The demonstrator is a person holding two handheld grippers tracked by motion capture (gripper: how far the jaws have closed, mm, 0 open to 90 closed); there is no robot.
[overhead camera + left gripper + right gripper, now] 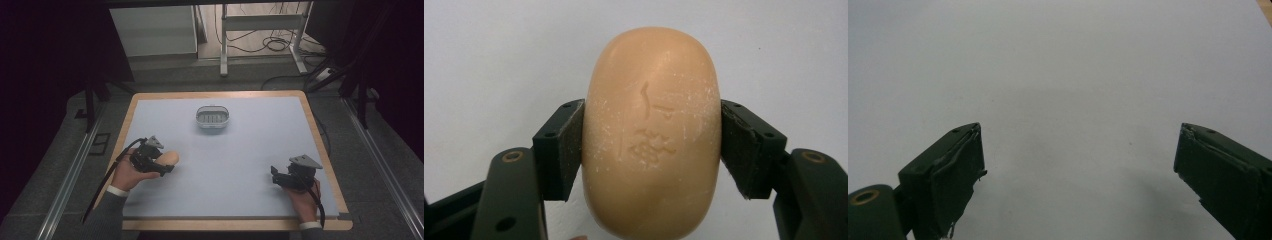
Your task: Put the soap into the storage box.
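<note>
Soap bar, tan and oval with a stamped mark on its face, sits clamped between the two black pads of the left gripper; each pad presses flat on one long side, and both rounded ends project beyond the pads. In the high view this left gripper is at the lower left of the frame, with the soap bar pointing toward frame centre, well inside the left wooden edge of the table.

Right gripper: jaws spread wide, nothing between them, bare grey mat beneath. In the high view the right gripper is at the lower right, near the right border of the mat but short of the wooden rim.

White slotted dish stands upper centre, well apart from both grippers. Open mat lies between the soap bar and the dish, and across the whole middle span between the two grippers. Lower edge of the mat runs just below both hands.
</note>
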